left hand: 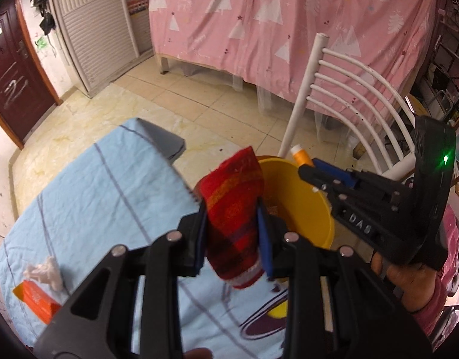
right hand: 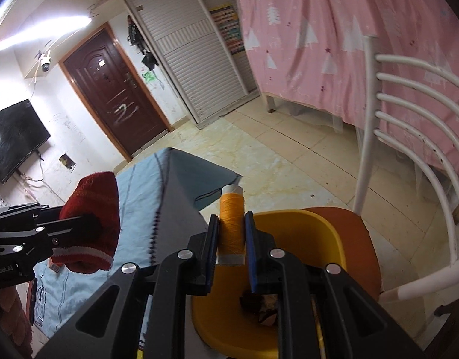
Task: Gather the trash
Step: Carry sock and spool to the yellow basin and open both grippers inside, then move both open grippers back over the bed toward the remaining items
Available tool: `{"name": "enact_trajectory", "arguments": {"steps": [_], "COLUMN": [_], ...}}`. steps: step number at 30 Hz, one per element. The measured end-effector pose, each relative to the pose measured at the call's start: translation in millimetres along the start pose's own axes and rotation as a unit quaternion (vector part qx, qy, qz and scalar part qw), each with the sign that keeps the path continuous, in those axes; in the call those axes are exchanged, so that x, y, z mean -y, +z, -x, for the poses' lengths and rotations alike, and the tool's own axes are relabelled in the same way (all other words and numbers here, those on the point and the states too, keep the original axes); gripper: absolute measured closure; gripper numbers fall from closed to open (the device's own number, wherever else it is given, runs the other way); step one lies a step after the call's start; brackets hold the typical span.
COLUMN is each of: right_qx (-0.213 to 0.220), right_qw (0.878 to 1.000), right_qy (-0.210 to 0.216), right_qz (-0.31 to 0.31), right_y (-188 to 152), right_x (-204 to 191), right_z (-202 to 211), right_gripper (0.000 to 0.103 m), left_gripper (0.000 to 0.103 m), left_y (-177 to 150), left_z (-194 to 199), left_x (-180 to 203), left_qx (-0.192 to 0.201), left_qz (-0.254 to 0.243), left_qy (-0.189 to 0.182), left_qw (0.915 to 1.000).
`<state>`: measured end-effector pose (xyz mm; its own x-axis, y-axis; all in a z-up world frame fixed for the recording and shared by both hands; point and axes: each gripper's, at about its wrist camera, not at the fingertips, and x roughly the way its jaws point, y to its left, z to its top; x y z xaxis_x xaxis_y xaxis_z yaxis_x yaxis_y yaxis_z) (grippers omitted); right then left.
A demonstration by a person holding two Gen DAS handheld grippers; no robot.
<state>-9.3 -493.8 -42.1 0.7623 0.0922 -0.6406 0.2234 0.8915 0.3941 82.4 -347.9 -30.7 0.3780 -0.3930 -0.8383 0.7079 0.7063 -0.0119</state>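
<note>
My left gripper (left hand: pixel 233 233) is shut on a red striped knit sock (left hand: pixel 233 209), held above the near-left rim of a yellow bucket (left hand: pixel 301 206). My right gripper (right hand: pixel 231 245) is shut on an orange thread spool (right hand: pixel 231 224), held upright over the yellow bucket (right hand: pixel 292 269), which holds some dark scraps (right hand: pixel 260 305). The right gripper (left hand: pixel 325 179) shows in the left wrist view with the spool (left hand: pixel 301 155). The left gripper (right hand: pixel 88 227) with the sock (right hand: pixel 93 209) shows in the right wrist view.
A light blue cloth (left hand: pixel 94 209) covers the table, with a crumpled white tissue (left hand: pixel 45 272) and an orange packet (left hand: pixel 34 299) on it. The bucket sits on a white chair (right hand: pixel 409 149) with an orange seat (right hand: pixel 358 239). A pink-draped bed (left hand: pixel 289 30) stands behind.
</note>
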Motion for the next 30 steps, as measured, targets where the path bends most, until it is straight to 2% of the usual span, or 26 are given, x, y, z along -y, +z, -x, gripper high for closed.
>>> {"name": "enact_trajectory", "arguments": {"steps": [3,5,6,7,13,17,30], "right_qx": [0.000,0.000,-0.001,-0.002,-0.003,-0.004,-0.004], "right_qw": [1.000,1.000,1.000,1.000,1.000,1.000,1.000], "right_qy": [-0.006,-0.009,-0.009,-0.010,-0.014,-0.015,0.001], "right_qz": [-0.007,-0.010,-0.010,-0.011,-0.016,-0.013,0.021], "right_y": [-3,-5,-6,-6,-7,-6,3], "right_x": [6,9,8,9,10,7,-35], "right_z": [0,-1,-1,-2,-5,-8,-18], "right_gripper": [0.092,0.092,0.092,0.092,0.088,0.065,0.051], "left_gripper": [0.075,0.063,0.051,0.044,0.043,0.043,0.043], "left_y": [4,6,7,7,3,2,-11], "left_z": [-7,-12,-14,-14,-13,-10,18], "left_x": [7,12,14,16,17,9,-41], "left_qx": [-0.005,-0.009,-0.010,-0.010,-0.007,-0.006,0.012], "left_qz": [-0.001,0.002,0.004,0.005,-0.002,0.004,0.034], "left_qy": [-0.003,-0.007,-0.009,-0.010,-0.007,-0.004,0.011], "left_qw": [1.0000,0.9999,0.9999,0.9999,0.9999,1.0000,0.9993]}}
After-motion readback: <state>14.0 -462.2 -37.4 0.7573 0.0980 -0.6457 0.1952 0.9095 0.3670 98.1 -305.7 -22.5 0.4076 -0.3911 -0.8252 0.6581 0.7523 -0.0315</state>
